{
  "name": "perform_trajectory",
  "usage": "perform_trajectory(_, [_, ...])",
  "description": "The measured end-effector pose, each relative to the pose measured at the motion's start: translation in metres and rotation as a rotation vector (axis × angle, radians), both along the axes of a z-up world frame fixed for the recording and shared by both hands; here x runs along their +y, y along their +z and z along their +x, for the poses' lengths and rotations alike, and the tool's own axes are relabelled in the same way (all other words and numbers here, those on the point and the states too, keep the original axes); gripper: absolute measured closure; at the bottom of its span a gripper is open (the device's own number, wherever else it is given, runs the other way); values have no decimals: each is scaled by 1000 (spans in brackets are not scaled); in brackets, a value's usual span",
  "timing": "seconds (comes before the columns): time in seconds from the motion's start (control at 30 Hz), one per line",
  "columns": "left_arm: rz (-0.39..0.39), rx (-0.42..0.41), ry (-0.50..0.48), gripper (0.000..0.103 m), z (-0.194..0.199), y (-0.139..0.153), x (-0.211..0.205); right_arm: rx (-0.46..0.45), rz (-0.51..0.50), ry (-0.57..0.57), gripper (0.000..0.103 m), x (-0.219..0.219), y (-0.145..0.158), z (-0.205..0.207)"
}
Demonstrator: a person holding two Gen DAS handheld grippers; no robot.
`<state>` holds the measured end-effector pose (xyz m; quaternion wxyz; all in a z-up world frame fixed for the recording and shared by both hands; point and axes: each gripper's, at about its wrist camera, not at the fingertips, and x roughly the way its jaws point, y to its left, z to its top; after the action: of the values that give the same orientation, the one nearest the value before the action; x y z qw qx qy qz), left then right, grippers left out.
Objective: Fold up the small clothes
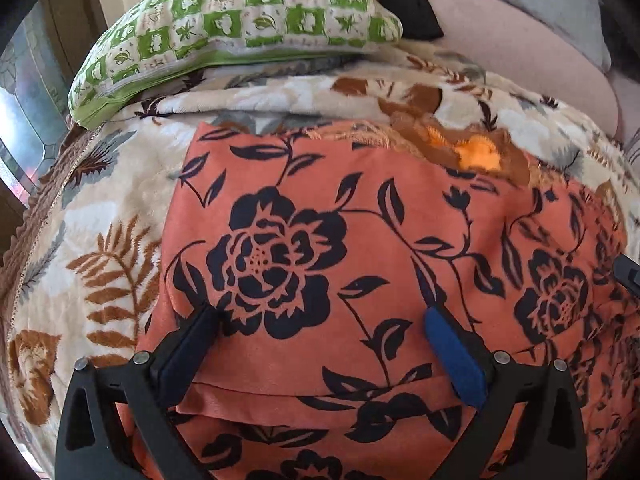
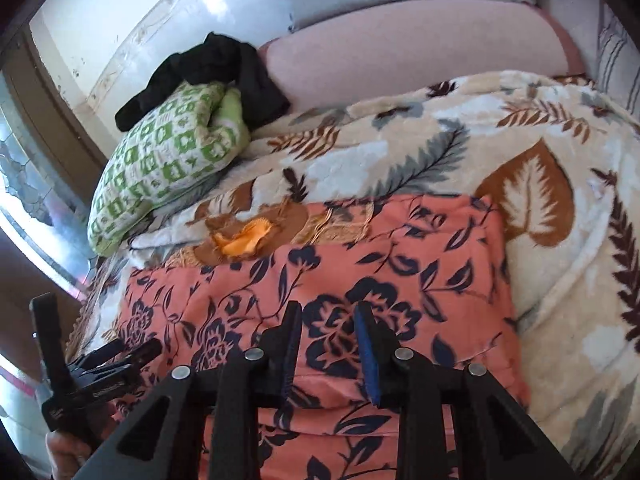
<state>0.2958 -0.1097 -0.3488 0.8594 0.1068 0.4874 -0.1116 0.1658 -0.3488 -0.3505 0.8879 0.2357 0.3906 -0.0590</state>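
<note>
A salmon-orange garment [image 1: 360, 208] [image 2: 400, 248] with a dark blue flower print lies spread on a cream leaf-patterned blanket [image 1: 100, 200] [image 2: 560, 320]. Its near edge is doubled over in a fold. My left gripper [image 1: 320, 320] hovers over the garment's near part, its jaws wide apart and nothing between the pads. In the right wrist view it shows at the lower left [image 2: 132, 352], held by a hand [image 2: 60, 452]. My right gripper [image 2: 329, 318] points down at the same garment, its jaws a narrow gap apart, with flat cloth showing through the gap and no fabric pinched.
A green-and-white checked pillow [image 1: 224, 28] [image 2: 168, 160] lies at the blanket's far left, with a black garment [image 2: 208, 76] on it. A small orange patch [image 1: 480, 156] [image 2: 240, 240] sits just past the garment's far edge. A pink cushion [image 2: 400, 56] and a wall lie behind.
</note>
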Motion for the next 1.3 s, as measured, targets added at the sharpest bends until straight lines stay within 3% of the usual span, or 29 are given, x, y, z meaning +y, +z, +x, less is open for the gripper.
perform_trajectory(0.1, [28,19,-44,0,-7,1,0,211,-17,83,72,14,-33,14])
perform_trajectory(0.17, [25,26,-84,0,-13,0,3,252,-52,148,72,20,-30,13])
perform_trajectory(0.27, [14,46,-121,0,-15,0,9,332,-24,222,71,22,-31,8])
perform_trajectory(0.37, [-18,43,-127,0,-15,5,14,326,-2,221,72,20,-32,7])
perform_trajectory(0.5, [-20,-27,-101,0,-16,17,14,292,18,223,72,11,-21,8])
perform_trajectory(0.67, [-21,-76,15,0,-2,26,26,136,53,117,72,-7,-1,-2])
perform_trajectory(0.77, [54,4,75,0,9,5,33,223,45,39,72,-19,-22,3])
perform_trajectory(0.8, [15,22,92,0,11,2,38,270,73,23,74,-25,-34,5])
perform_trajectory(0.9, [-37,72,128,0,14,3,46,249,102,10,74,-30,-30,3])
perform_trajectory(1.13, [28,-3,130,0,7,3,36,249,63,11,73,-20,-29,9])
perform_trajectory(1.3, [-35,-8,217,0,-1,-3,42,236,62,12,71,-21,-31,9])
